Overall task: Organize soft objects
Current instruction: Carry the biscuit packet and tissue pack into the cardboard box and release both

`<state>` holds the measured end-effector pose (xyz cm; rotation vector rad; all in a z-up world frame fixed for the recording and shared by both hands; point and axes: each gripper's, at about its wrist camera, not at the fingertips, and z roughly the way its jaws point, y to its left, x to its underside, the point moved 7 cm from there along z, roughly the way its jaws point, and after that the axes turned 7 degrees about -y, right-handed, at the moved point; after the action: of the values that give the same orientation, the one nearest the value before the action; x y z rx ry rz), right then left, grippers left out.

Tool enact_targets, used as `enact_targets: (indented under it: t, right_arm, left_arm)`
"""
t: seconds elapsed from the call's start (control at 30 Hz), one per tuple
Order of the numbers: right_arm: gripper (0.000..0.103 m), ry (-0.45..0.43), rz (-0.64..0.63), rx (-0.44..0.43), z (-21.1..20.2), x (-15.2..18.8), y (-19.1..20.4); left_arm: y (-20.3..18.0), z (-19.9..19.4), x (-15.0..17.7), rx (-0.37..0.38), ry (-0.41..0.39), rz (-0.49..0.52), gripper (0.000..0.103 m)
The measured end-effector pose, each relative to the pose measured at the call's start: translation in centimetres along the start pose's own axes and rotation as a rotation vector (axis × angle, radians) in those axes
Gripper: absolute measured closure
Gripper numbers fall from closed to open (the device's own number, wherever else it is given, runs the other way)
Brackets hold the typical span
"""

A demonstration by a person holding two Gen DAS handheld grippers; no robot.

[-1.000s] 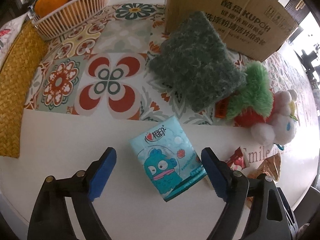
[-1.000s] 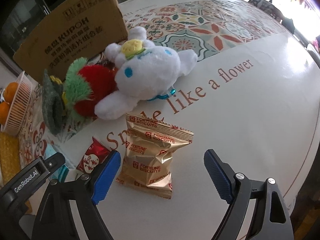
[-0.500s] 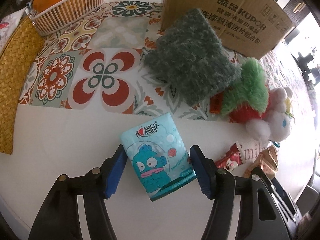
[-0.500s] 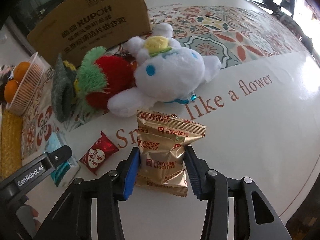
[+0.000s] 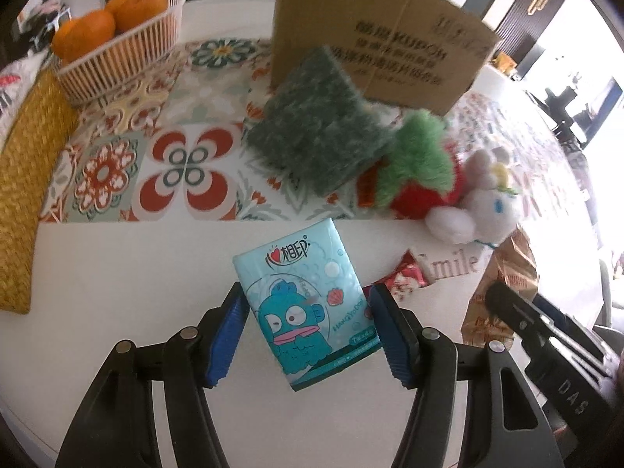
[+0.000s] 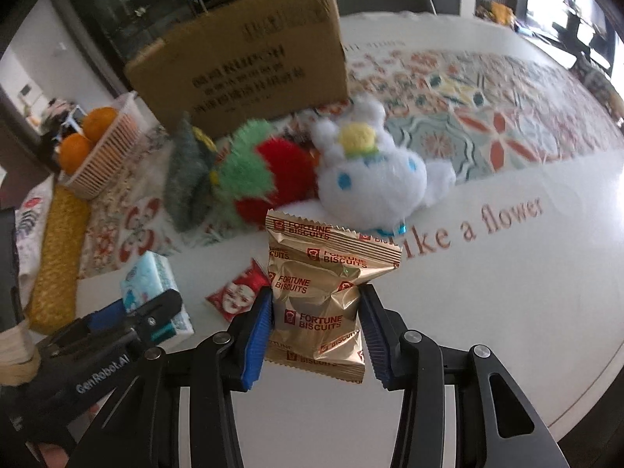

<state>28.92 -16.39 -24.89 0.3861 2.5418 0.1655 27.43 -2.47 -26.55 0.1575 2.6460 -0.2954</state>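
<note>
Tissue pack, pale blue soft plastic [image 5: 308, 308], now clamped in my left gripper [image 5: 308, 325]; crinkly gold foil biscuit packet [image 6: 316, 296] pinched by right gripper [image 6: 316, 329]; both jaws closed from wide, both grasps secured

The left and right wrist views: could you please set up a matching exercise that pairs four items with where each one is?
Things:
1. tissue pack
2. biscuit packet
3. oranges
4. small red sachet

Places:
A. in the white basket
B. between the right gripper's pads
C. lying loose on the table
D. between the left gripper's pads

Pairs: 1-D, 2-B, 3-A, 4-C
</note>
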Motion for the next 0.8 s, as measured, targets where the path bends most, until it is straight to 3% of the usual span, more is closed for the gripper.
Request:
enact_targets:
  t: [0.27,0.8]
  right_arm:
    - [0.058,-0.106,-0.052,-0.058,-3.0,-3.8,1.3]
    - [0.058,-0.293,-0.088,-0.143,-7.0,-11.5,3.4]
  left_arm:
    - [-1.0,-3.6,-4.2,0.035,-0.109,0.002,0.04]
    - [-1.9,-6.9,-13.5,0.052,-0.303,0.048,0.04]
